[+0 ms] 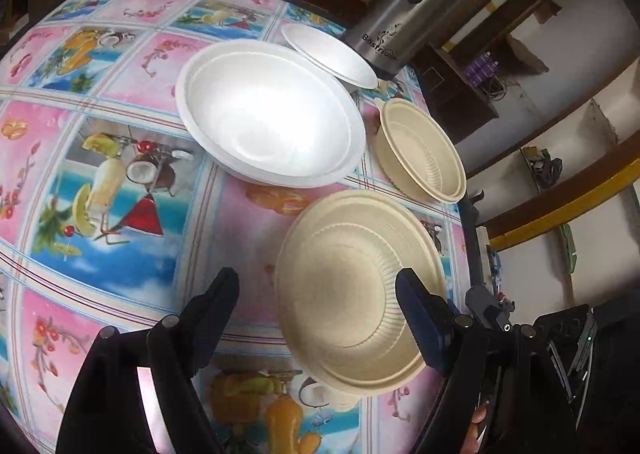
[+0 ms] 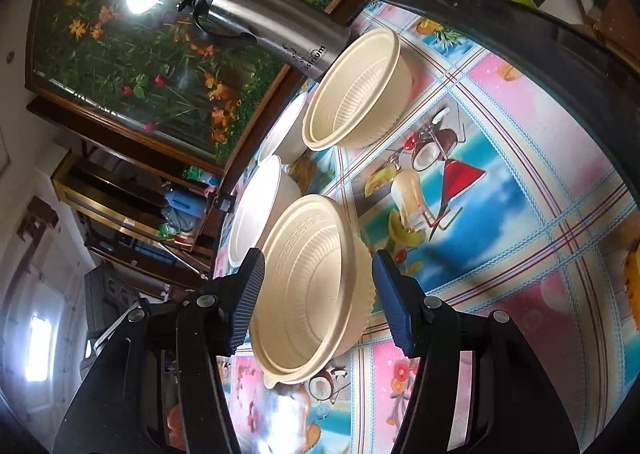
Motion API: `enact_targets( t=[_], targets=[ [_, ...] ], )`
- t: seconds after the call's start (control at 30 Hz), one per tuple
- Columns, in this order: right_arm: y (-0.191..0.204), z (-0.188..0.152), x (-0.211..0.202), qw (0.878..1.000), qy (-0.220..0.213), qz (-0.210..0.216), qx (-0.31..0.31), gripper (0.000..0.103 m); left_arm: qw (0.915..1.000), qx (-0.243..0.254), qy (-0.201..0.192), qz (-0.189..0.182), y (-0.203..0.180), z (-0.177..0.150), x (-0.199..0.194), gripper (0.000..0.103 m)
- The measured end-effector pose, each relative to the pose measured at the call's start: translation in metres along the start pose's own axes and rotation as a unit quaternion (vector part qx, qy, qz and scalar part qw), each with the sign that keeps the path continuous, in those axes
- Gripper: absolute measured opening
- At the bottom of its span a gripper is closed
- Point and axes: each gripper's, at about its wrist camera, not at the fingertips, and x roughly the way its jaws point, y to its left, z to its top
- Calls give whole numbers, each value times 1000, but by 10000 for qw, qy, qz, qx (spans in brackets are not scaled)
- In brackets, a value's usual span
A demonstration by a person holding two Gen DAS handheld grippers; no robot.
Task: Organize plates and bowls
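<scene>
the left tongs (image 1: 318, 314) stand wide apart with nothing pressed between them; one finger hangs over the inside of the near beige ribbed bowl (image 1: 356, 290), the other over the bare tabletop (image 1: 120, 194) beside it. the right tongs (image 2: 318, 294) are also parted, straddling the same bowl's wall and rim, and the pads seem to sit just off it on both sides, so nothing is gripped yet.

the likeliest trouble is the bowl itself: it looks like thin moulded pulp, light and a little flexible, so a hard pinch on the rim could buckle it, and a glancing touch could skate it across the glossy printed tablecloth. it sits near the tabletop's edge, so a push outward might tip it off. with both tongs at one bowl, they could also knock each other.

a second beige ribbed bowl (image 1: 420, 150) stands further back, near a steel flask (image 1: 416, 6). the large white bowl (image 1: 268, 118) and small white plate (image 1: 328, 54) look like smooth foam, shiny and easily dented. all are round with rolled rims; the beige ones carry fine fluted walls.
</scene>
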Motion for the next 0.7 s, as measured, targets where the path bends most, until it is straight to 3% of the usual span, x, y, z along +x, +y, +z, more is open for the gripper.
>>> enact_targets(
  t=[0.5,0.7],
  targets=[
    [-8,-2,7,9993,229,64,276,56,9994,174,73,300,-11,-10,23,81],
    [-9,-1,11,9991,268,67,327,56,9982,332,-132,487,-9,-12,24,80]
  ],
)
